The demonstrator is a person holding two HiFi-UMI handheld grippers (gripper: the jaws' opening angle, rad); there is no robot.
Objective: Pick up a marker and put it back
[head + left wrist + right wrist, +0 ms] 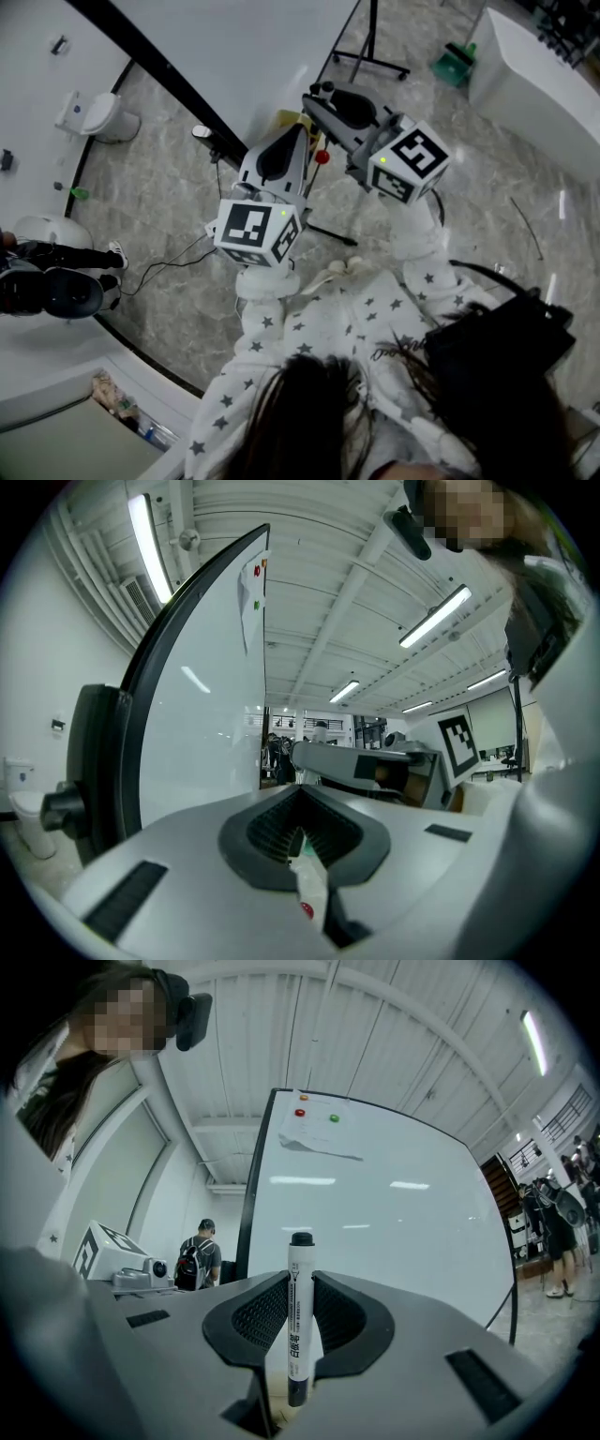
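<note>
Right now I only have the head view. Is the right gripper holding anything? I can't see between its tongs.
Observer: Yes. The right gripper view shows the right tongs shut on a white marker with black ends.
Operator: And the left side?
Observer: The left tongs pinch a thin white piece with a red spot. I can't tell what it is.
Operator: What is in front of the marker?
Observer: A whiteboard. A sheet of paper hangs near its top edge under red and green magnets.
</note>
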